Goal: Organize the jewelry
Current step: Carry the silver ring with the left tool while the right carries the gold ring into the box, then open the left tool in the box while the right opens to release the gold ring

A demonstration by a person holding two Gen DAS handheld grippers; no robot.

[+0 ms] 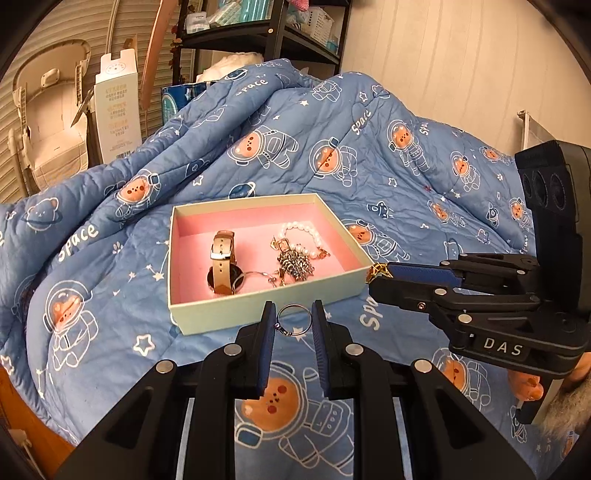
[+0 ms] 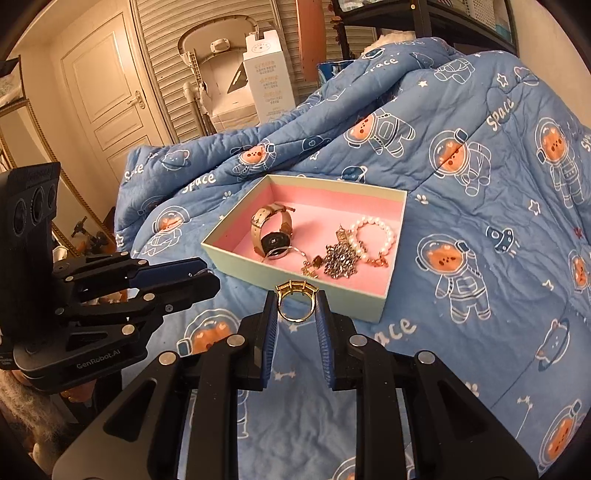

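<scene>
A pale green box (image 1: 258, 312) with a pink lining sits on the blue quilt. It holds a beige-strap watch (image 1: 222, 258), a pearl bracelet (image 1: 301, 232) and a sparkly brooch (image 1: 295, 263). My left gripper (image 1: 293, 320) is shut on a silver ring (image 1: 294, 319) just in front of the box's near wall. My right gripper (image 2: 296, 306) is shut on a gold ring (image 2: 295, 303) near the box's near corner (image 2: 306, 291). The right gripper also shows in the left wrist view (image 1: 380, 275), its tip at the box's right corner. The left gripper shows in the right wrist view (image 2: 199, 278).
The blue astronaut-bear quilt (image 1: 369, 155) rises in folds behind the box. A white carton (image 1: 116, 114), a cream baby seat (image 1: 48, 122) and a black shelf unit (image 1: 280, 33) stand behind the bed. A white door (image 2: 107, 99) is at the left.
</scene>
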